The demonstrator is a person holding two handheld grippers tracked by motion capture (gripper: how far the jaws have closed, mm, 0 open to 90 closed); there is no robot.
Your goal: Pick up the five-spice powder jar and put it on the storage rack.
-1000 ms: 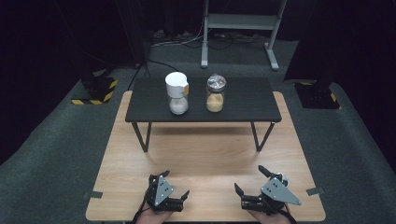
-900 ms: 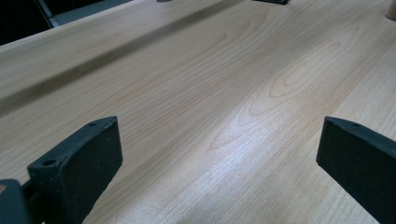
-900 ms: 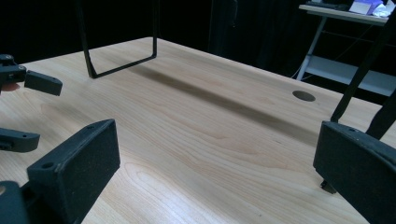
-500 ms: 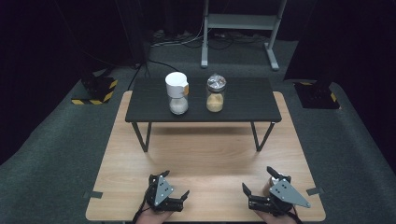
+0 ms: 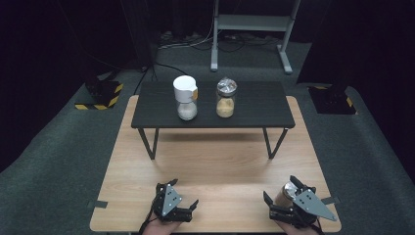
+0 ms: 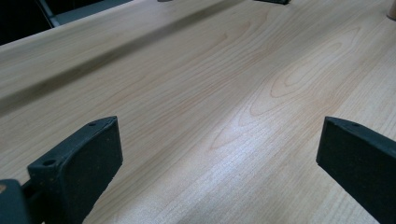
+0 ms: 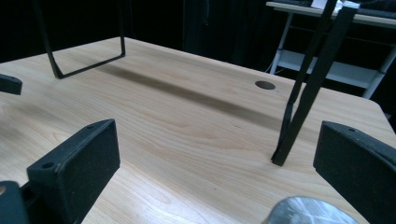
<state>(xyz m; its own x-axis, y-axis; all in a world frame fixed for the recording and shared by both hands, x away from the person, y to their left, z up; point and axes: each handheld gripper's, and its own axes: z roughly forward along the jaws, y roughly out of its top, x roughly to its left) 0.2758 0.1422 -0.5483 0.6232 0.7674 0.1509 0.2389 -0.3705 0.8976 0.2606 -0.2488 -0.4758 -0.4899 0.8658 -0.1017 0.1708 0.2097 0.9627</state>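
wooden table (image 5: 215, 161); right gripper (image 5: 284, 198) gapes beside unlabelled jar (image 5: 284, 194).

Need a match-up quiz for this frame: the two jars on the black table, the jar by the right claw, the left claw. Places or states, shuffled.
1. white-lid jar
2. foil-top jar
3. small jar
4. left claw

A. at the right claw
B. black table, left
C. open, over bare wood
D. black table, right

Pairs: 1-B, 2-D, 3-A, 4-C
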